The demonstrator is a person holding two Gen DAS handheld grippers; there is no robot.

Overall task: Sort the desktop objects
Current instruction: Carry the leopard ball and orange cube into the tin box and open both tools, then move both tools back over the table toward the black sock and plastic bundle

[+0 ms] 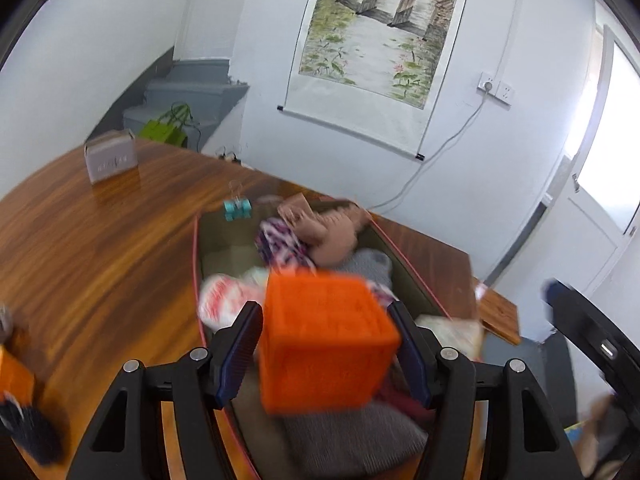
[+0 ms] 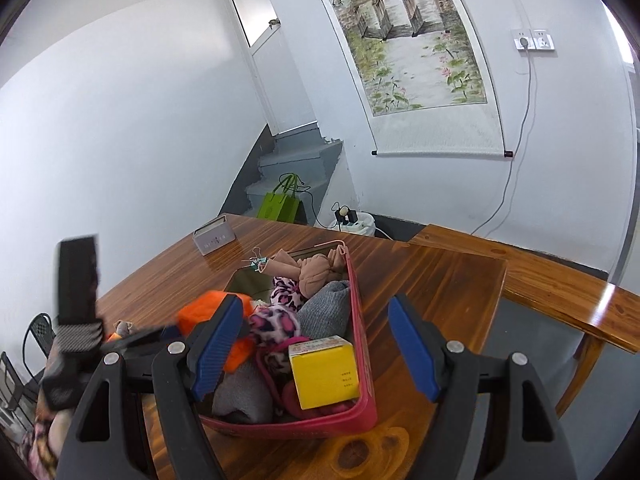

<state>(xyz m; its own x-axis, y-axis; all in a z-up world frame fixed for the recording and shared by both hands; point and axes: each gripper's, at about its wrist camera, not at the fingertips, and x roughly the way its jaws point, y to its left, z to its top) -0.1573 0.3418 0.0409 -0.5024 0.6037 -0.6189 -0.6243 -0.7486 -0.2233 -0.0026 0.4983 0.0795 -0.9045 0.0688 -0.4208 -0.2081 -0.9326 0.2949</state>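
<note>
My left gripper [image 1: 326, 350] is shut on an orange cube [image 1: 326, 338] and holds it above the red basket [image 2: 360, 336]. The basket holds socks, a grey cloth [image 2: 326, 312], a pink patterned cloth [image 2: 280, 316], a tan cloth [image 2: 316, 272] and a yellow box [image 2: 326, 372]. The orange cube also shows in the right wrist view [image 2: 204, 312], over the basket's left side. My right gripper [image 2: 316, 346] is open and empty, its fingers on either side of the basket's near end, above it.
A grey box [image 1: 110, 156] stands at the far left of the wooden table [image 1: 100, 240]. A teal binder clip [image 1: 237, 210] sits by the basket's far end. A wooden bench [image 2: 560, 280] lies to the right. An orange item [image 1: 14, 372] sits at the table's left edge.
</note>
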